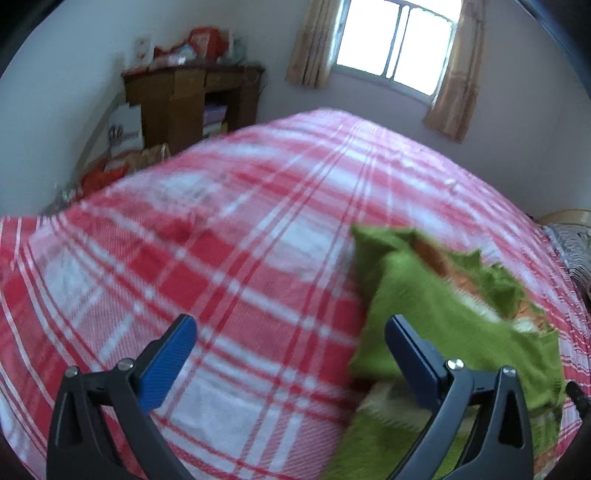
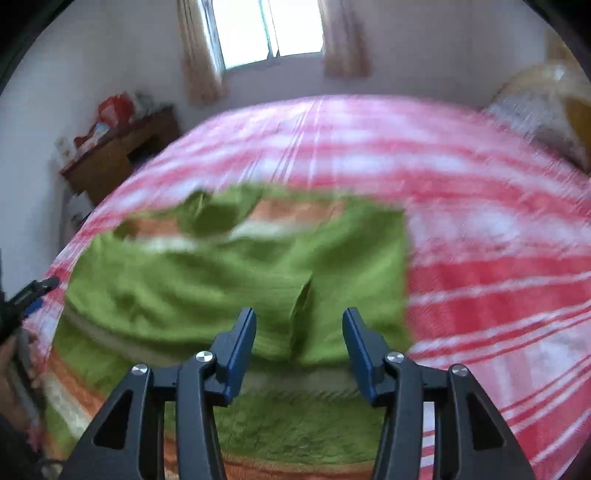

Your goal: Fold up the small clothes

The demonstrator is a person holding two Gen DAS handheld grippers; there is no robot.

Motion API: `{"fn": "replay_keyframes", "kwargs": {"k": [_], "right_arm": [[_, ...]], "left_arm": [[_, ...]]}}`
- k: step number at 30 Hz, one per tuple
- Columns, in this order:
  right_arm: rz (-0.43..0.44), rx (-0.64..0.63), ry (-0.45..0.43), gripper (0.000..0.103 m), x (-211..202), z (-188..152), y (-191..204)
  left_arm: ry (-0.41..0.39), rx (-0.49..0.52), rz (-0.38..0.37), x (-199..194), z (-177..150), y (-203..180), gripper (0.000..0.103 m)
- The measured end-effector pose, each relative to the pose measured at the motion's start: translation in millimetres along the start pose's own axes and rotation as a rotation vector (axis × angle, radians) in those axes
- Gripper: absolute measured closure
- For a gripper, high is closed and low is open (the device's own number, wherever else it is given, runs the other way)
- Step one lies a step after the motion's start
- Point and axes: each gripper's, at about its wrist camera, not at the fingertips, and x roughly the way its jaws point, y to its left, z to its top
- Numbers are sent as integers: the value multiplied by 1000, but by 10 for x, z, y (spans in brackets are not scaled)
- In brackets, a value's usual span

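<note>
garment [image 2: 236,280] on bed [image 2: 498,221], folded edge straight ahead of right gripper [image 2: 299,332] | right nearer, jaws apart, empty | left gripper [image 1: 291,347] spread, empty, garment off its right side

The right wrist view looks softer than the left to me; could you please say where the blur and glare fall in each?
Right wrist view: motion smear streaks the red-and-white checked bedspread and green cloth garment; window blown out. Left wrist view: milder blur, same overexposed window; both bend at the edges.
</note>
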Motion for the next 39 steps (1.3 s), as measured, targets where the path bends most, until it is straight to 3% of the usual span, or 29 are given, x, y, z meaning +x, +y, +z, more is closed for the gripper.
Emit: {"fn": "replay_keyframes", "kwargs": {"k": [2, 4, 7, 10, 11, 12, 14, 19, 26, 29, 34, 39], "right_arm": [[39, -23, -38, 53, -84, 75, 78], [147, -59, -14, 53, -43, 123, 222], [258, -104, 50, 53, 126, 93, 409], [219, -100, 113, 53, 318, -14, 432], [209, -77, 140, 53, 380, -55, 400], [205, -54, 163, 53, 431, -109, 353], [211, -74, 120, 53, 367, -198, 338], [169, -115, 117, 52, 359, -247, 409], [202, -59, 119, 51, 423, -217, 328], [244, 3, 111, 52, 379, -209, 228], [200, -18, 80, 52, 140, -307, 290], [209, -41, 60, 52, -90, -406, 314]], "left_arm": [[-7, 29, -11, -9, 93, -122, 0], [1, 85, 2, 51, 163, -301, 0], [22, 182, 88, 235, 130, -492, 0], [94, 233, 209, 495, -38, -482, 0], [138, 224, 214, 581, -93, -418, 0], [139, 196, 187, 566, -85, -365, 0], [175, 130, 181, 565, -88, -219, 0], [153, 153, 203, 525, -139, -215, 0], [141, 100, 140, 474, -165, -133, 0], [146, 122, 114, 455, -144, -112, 0], [136, 98, 25, 188, -169, -40, 0], [81, 194, 14, -135, -295, -179, 0]]}}
